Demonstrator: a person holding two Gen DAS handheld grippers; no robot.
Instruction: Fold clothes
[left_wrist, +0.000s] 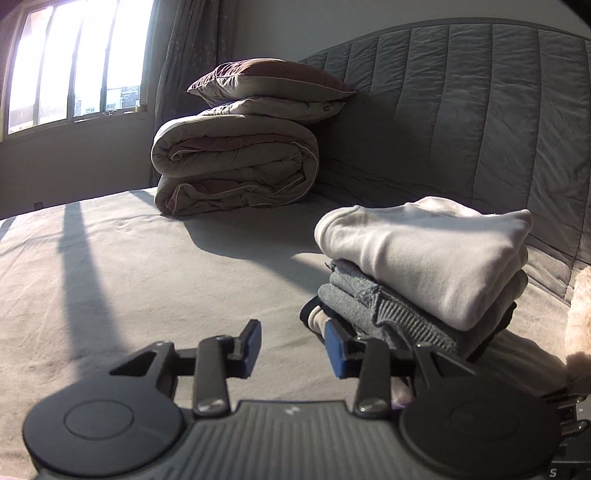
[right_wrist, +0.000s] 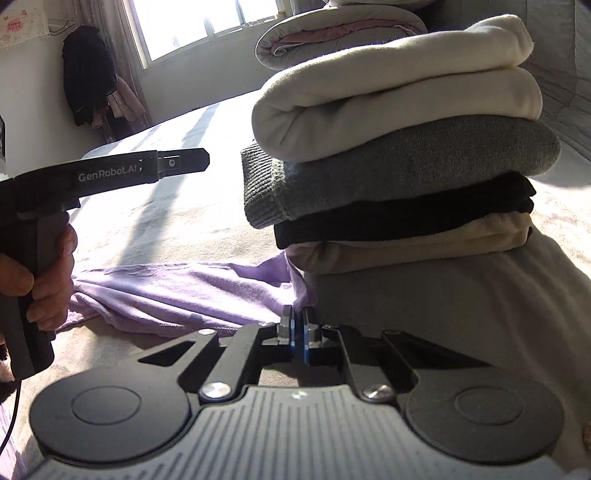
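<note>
Stack of folded clothes (right_wrist: 399, 147): set on the bed (left_wrist: 147, 258); from the top a white garment (left_wrist: 424, 251), a grey knit sweater (right_wrist: 406, 170), a black garment (right_wrist: 406, 214) and a beige garment (right_wrist: 406, 243) are seen.
Purple garment (right_wrist: 177, 291): spread unfolded on the bed at 7 o'clock of the stack, one edge reaching under the stack's near corner.
Right hand-held gripper (right_wrist: 299, 332): pads nearly together with only a thin slit between them, just at the purple garment's edge; whether cloth is pinched cannot be told.
Left hand-held gripper (left_wrist: 293, 347): jaws parted, nothing between them, bare bed seen through the gap; the stack lies at its 2 o'clock.
Left hand (right_wrist: 44, 273): wrapped around the gripper's grip, seen at 9 o'clock in the right wrist view.
Folded duvet (left_wrist: 236, 166): at 11 o'clock beyond the stack, two pillows (left_wrist: 273, 88) on top.
Headboard (left_wrist: 461, 110): grey, quilted, behind the stack.
Window (left_wrist: 74, 62): bright, at 10 o'clock.
</note>
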